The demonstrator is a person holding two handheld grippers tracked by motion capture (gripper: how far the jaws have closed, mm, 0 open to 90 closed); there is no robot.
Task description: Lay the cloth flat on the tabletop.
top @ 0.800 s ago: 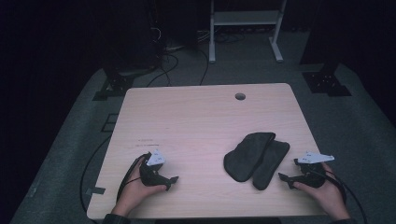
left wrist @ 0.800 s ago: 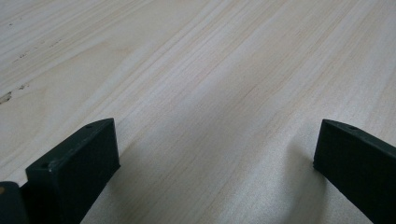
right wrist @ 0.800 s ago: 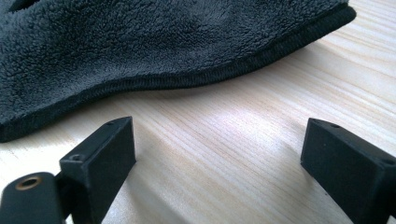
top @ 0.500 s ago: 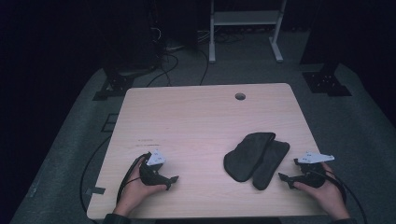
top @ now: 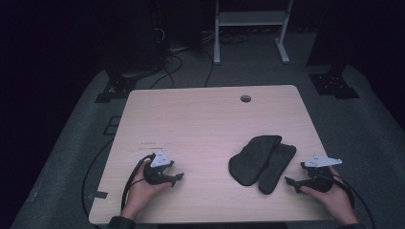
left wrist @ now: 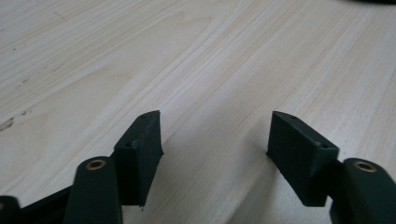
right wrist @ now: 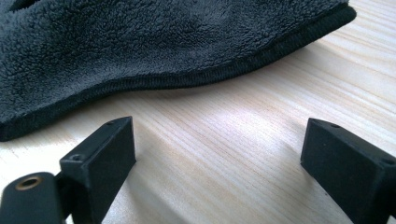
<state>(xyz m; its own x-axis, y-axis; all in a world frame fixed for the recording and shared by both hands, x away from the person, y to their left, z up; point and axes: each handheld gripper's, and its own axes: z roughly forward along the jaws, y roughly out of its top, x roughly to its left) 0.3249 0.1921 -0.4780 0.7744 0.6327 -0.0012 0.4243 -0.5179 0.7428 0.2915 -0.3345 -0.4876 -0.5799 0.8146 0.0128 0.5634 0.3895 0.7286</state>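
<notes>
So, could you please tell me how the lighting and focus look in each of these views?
High view: dim, the room around the table nearly black, the dark cloth low in detail. Left gripper view: bright, wood grain sharp, the near jaws slightly soft. Right gripper view: the fleece cloth well lit and textured, with a pale sheen on the wood beneath it.

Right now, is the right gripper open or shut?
Open: the right gripper has jaws apart over bare table, just short of the black fleece cloth.
</notes>
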